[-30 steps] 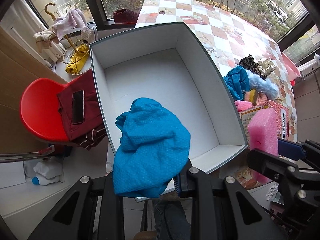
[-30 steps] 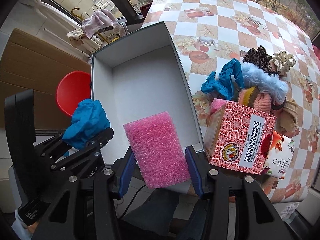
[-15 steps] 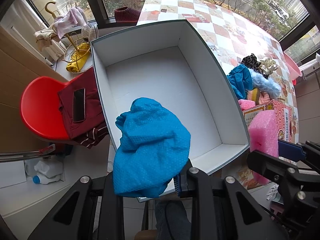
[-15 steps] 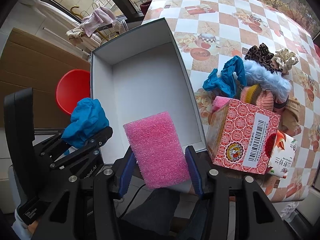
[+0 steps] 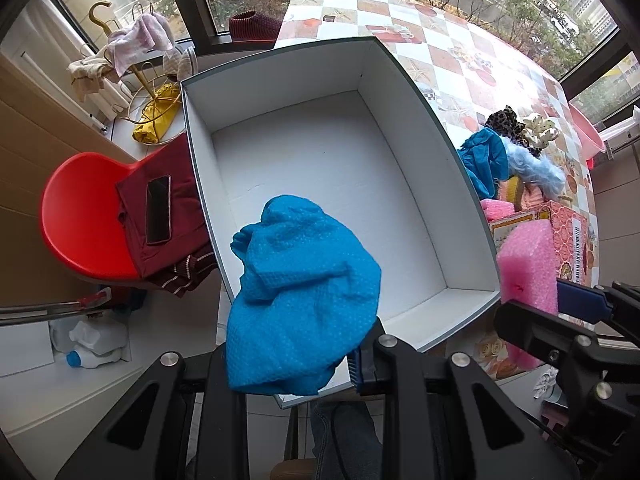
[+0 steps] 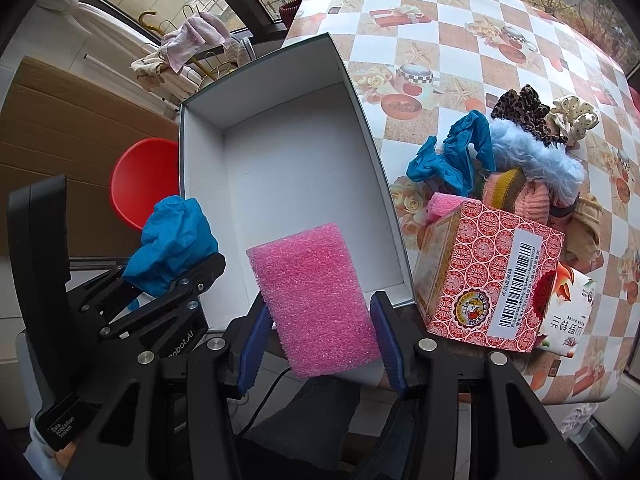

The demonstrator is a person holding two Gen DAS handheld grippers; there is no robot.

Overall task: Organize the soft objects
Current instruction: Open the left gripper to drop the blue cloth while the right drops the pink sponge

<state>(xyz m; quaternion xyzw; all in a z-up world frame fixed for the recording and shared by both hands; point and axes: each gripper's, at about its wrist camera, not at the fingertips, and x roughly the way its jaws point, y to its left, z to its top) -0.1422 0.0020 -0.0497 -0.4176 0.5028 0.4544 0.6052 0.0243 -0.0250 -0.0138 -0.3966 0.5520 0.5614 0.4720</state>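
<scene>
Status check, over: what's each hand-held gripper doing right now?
Left hand-held gripper shut on blue cloth. Right hand-held gripper shut on pink foam. White box below, nothing inside.

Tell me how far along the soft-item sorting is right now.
Nothing is packed yet: the white box is empty. In hand: the left gripper holds a blue cloth, the right gripper a pink foam block. The pile of soft items remains on the table.

One white box (image 6: pixel 280 168), one blue cloth (image 5: pixel 300 304), two pink foam blocks (image 6: pixel 316 300), one patterned carton (image 6: pixel 492 276).
</scene>
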